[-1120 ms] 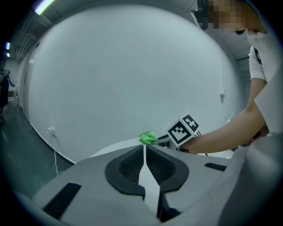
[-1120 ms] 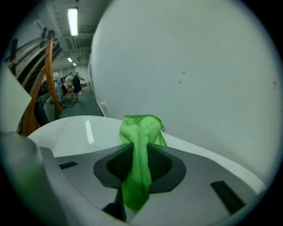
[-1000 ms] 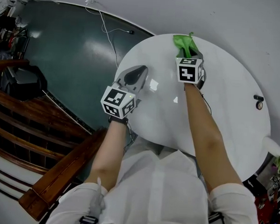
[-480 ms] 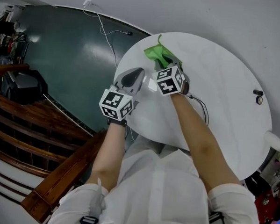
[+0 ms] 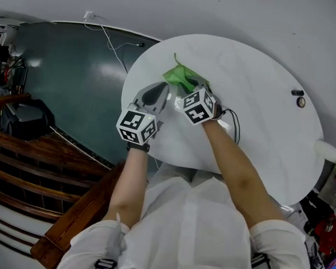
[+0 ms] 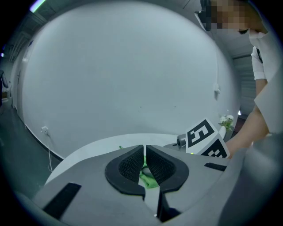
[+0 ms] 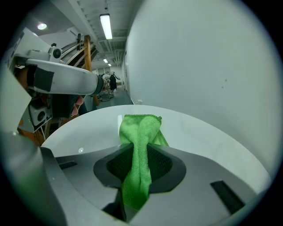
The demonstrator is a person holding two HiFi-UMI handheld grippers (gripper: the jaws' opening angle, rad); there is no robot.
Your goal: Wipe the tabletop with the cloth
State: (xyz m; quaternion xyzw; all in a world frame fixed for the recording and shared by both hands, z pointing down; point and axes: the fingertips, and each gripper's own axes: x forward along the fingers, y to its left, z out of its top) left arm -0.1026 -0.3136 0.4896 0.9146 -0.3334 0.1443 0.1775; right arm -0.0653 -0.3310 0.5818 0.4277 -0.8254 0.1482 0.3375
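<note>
Right gripper view: right gripper (image 7: pixel 139 152) clamps a bunched green cloth (image 7: pixel 139 128) on the round white tabletop (image 7: pixel 208 141).
Left gripper (image 6: pixel 144 152), jaws together and empty, sits beside the cloth.

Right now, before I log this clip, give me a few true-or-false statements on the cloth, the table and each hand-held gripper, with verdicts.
1. The right hand-held gripper is shut on the green cloth. True.
2. The jaws of the left hand-held gripper are together with nothing between them. True.
3. The table is round and white. True.
4. The green cloth lies spread out flat. False: it is bunched into a strip, pinched between the right jaws.
5. The two grippers are at opposite edges of the table. False: they sit side by side over its left part.
</note>
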